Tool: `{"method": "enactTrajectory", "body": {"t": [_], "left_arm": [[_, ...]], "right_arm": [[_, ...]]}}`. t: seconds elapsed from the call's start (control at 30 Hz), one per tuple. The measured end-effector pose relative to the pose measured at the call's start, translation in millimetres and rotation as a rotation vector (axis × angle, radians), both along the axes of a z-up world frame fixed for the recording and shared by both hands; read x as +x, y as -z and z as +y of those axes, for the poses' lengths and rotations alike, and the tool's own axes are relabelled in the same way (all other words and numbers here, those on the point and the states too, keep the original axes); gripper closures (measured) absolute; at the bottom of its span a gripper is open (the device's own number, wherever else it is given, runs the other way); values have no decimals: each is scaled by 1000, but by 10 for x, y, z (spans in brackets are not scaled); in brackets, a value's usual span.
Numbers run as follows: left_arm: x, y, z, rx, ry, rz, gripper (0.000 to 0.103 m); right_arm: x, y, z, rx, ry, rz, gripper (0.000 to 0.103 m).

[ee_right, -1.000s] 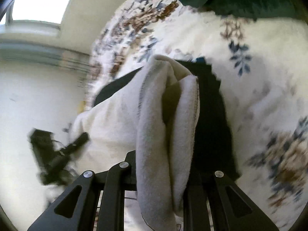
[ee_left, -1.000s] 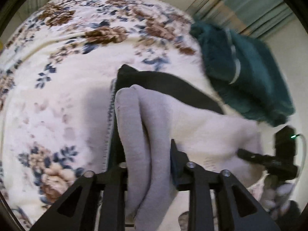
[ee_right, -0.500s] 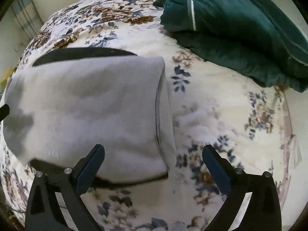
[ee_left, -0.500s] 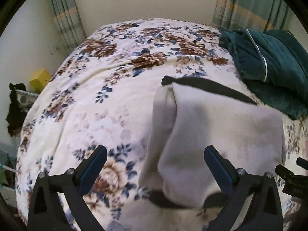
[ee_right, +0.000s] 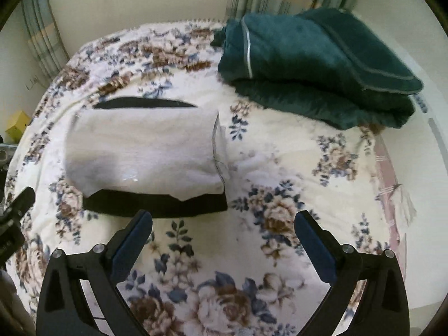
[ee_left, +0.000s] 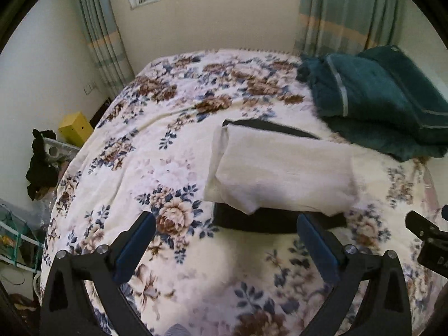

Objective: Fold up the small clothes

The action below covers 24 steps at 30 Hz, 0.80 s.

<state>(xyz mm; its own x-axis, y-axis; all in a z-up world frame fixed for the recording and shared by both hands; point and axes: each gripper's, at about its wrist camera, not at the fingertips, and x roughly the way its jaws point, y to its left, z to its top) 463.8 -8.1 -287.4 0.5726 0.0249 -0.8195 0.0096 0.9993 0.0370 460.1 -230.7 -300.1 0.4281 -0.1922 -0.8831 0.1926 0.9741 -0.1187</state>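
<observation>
A small pale grey garment with black trim lies folded over on the floral bed cover. A black band shows along its near and far edges. It also shows in the right wrist view, left of centre. My left gripper is open and empty, held above the bed just short of the garment's near edge. My right gripper is open and empty, near the garment's front right corner. Part of the right gripper shows at the left wrist view's right edge.
A folded dark green blanket lies at the back right of the bed. A window and curtains stand behind the bed. A yellow box and clutter sit on the floor at the left.
One second ago both grippers were shut on the garment's folded edge. They have let go, opened wide and drawn back and up. The garment now lies folded on the bed.
</observation>
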Motion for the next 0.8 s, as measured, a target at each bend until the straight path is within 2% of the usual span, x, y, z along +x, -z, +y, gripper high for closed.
{"method": "enactTrajectory", "body": {"t": [0.3, 0.43, 0.5, 0.67, 0.8], "left_arm": [[-1044, -1170, -130, -35, 22, -128, 0], [-1483, -1592, -139, -40, 15, -178, 0], [-1701, -1779, -141, -63, 16, -197, 0], [-2176, -2152, -169, -60, 15, -252, 0], [-2429, -2350, -172, -65, 14, -291, 0]], "right_arm": [[-1293, -1460, 104, -23, -13, -167, 0], [-1855, -1977, 141, -25, -24, -228, 0], [-2086, -2163, 156, -30, -32, -251, 0], [-2721, -2672, 192, -76, -57, -333, 0], [-3074, -2955, 167, -68, -65, -373, 0]]}}
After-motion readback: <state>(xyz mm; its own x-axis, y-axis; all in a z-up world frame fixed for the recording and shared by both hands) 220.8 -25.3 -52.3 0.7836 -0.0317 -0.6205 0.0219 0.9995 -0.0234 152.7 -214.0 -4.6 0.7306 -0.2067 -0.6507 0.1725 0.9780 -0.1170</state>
